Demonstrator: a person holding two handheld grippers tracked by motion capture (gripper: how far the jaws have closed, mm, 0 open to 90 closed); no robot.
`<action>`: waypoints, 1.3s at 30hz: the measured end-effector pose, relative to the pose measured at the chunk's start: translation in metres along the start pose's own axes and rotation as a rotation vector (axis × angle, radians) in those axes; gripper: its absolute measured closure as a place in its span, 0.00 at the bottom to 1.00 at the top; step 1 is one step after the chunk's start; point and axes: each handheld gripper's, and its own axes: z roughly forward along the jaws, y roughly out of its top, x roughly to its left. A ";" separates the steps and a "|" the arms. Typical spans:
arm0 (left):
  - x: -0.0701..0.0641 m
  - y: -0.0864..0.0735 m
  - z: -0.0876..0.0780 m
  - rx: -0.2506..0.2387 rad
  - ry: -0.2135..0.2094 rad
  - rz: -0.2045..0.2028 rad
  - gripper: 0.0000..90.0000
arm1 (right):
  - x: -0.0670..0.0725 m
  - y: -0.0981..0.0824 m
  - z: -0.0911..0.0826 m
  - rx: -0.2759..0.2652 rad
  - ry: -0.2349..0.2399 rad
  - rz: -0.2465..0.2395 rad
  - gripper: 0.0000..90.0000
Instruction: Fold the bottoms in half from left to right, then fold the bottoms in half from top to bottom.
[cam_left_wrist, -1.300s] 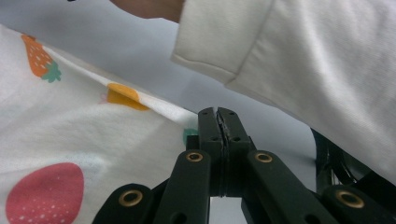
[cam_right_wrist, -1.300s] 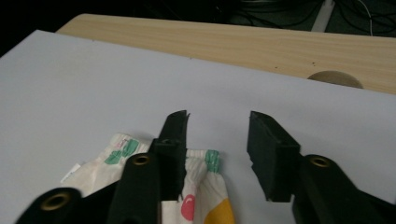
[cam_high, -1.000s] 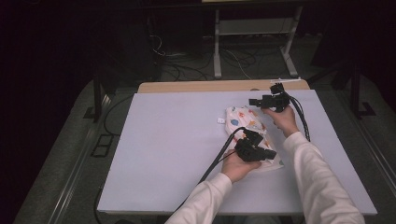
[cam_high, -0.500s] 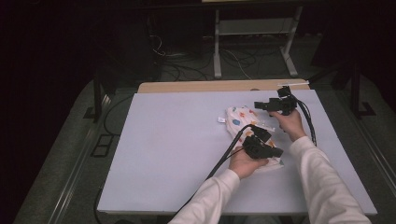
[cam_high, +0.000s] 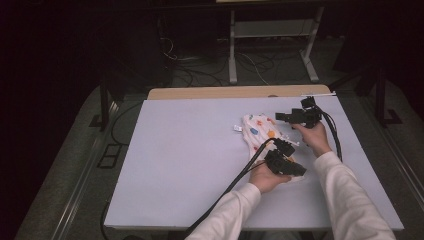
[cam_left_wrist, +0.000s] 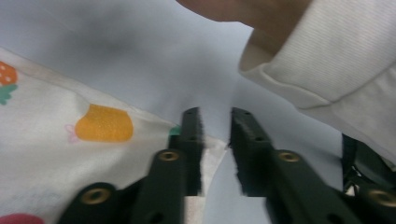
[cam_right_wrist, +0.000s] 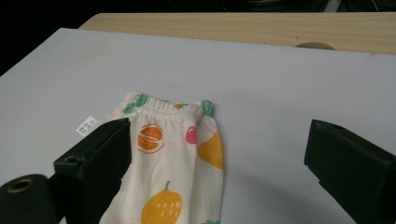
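A pale grey table (cam_high: 190, 165) covers the middle of the scene, with a strip of light wood (cam_high: 210, 93) along its far edge. Beyond it, on a dark floor, stands a white metal frame (cam_high: 272, 47) with tangled cables (cam_high: 200, 70) lying to its left. A black leg (cam_high: 104, 102) stands at the table's far left corner.

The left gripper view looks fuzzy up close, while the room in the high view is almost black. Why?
In the left gripper view the black jaws and the white fruit-printed cloth sit too near the lens, so their edges blur. In the high view light falls on the pale grey table while the floor behind stays dark. The right gripper view shows the cloth's print fairly sharp.
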 end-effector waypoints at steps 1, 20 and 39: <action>-0.001 -0.001 -0.002 -0.015 -0.001 0.000 0.71 | 0.001 0.000 -0.001 0.000 0.002 -0.001 0.08; 0.015 0.003 -0.055 -0.190 0.080 0.008 0.05 | 0.017 -0.006 -0.014 -0.021 0.024 -0.040 0.03; 0.038 0.002 -0.077 -0.192 0.182 0.049 0.00 | 0.018 -0.011 -0.019 0.014 0.046 -0.061 0.00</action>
